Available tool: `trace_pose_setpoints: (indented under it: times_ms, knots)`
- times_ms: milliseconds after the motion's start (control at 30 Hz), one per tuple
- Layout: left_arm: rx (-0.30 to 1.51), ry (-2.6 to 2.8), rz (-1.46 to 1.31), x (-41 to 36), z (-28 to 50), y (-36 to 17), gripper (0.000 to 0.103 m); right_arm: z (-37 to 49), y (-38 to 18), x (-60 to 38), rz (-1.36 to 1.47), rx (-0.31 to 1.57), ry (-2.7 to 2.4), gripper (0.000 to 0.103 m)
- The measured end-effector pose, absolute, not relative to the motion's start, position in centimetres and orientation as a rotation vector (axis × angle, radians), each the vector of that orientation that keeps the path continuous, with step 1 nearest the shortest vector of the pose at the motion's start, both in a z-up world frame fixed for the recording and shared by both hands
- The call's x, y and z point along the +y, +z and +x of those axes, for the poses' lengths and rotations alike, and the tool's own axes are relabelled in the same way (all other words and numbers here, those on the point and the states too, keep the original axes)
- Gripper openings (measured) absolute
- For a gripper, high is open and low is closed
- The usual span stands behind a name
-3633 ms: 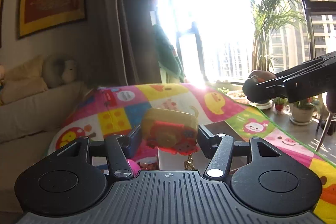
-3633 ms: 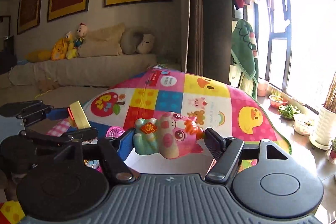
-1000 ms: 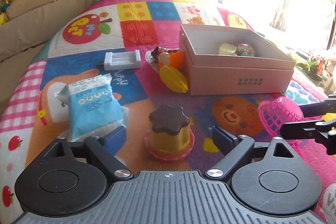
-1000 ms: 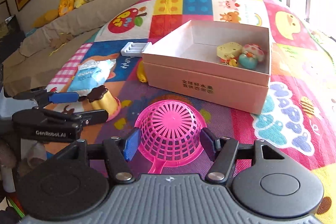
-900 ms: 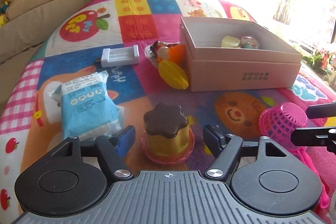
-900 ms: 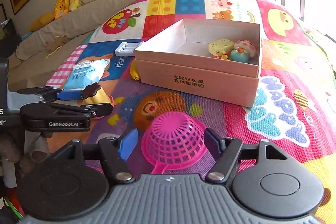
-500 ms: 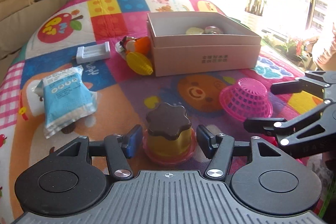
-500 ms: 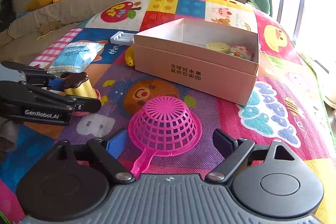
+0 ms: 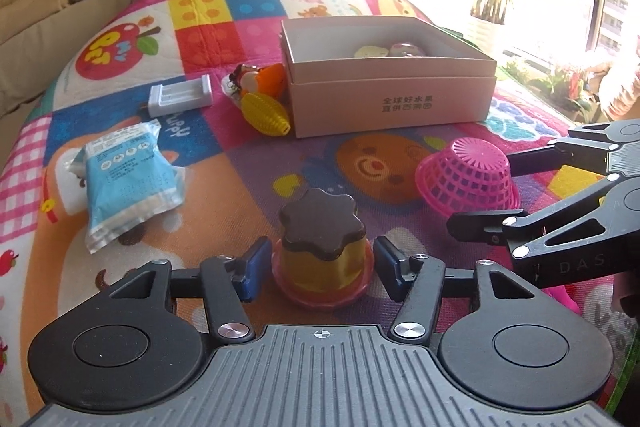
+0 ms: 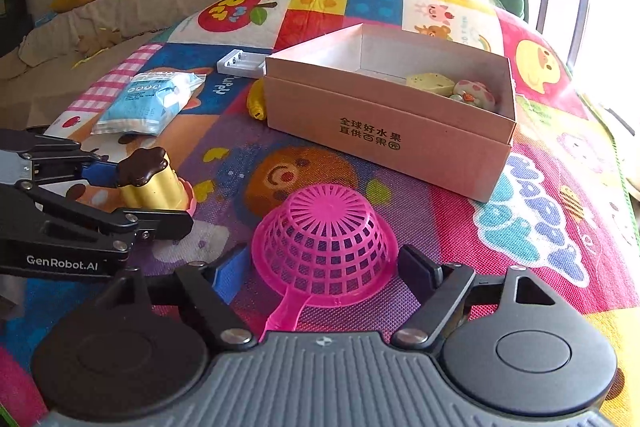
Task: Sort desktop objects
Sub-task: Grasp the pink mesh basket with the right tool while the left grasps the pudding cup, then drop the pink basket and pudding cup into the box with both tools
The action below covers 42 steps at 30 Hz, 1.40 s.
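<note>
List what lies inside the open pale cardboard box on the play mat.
Inside the open pale cardboard box, two small toys sit near its far right corner: a pale yellow block-shaped toy and a round pink-and-green figurine. The near wall hides the floor behind it.

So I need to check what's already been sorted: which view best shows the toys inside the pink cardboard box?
The right wrist view: it looks down into the pink cardboard box, showing both toys clearly. The left wrist view shows only their tops above the box's near wall.

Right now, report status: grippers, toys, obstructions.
Left gripper closing around pudding toy, fingers just off it. Right gripper closing, straddles pink strainer. Box open, path clear.
</note>
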<state>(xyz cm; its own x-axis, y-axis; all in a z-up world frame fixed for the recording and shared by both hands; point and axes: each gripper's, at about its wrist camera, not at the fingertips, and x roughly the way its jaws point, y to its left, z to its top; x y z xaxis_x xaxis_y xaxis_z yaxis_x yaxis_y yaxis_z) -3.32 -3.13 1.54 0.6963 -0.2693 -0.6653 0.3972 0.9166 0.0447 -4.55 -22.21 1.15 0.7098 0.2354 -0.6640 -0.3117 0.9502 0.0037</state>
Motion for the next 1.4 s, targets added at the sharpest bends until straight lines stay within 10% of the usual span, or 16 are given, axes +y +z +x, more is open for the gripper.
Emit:
trace_pose_setpoints:
  times_ms: [633,900,1400]
  knots:
    - [0.357,-0.406,0.189,-10.1,8.3,14.1,0.069,-3.4,19.2,-29.6,-0.023,0.288,0.188,0.08]
    - [0.468,-0.396,0.168,-4.8,4.3,8.9,0.092,3.9,18.3,-29.3,0.022,0.373,0.178,0.081]
    - [0.562,-0.248,0.045,2.9,0.6,4.0,0.097,13.2,10.7,-25.1,-0.082,0.581,0.127,0.088]
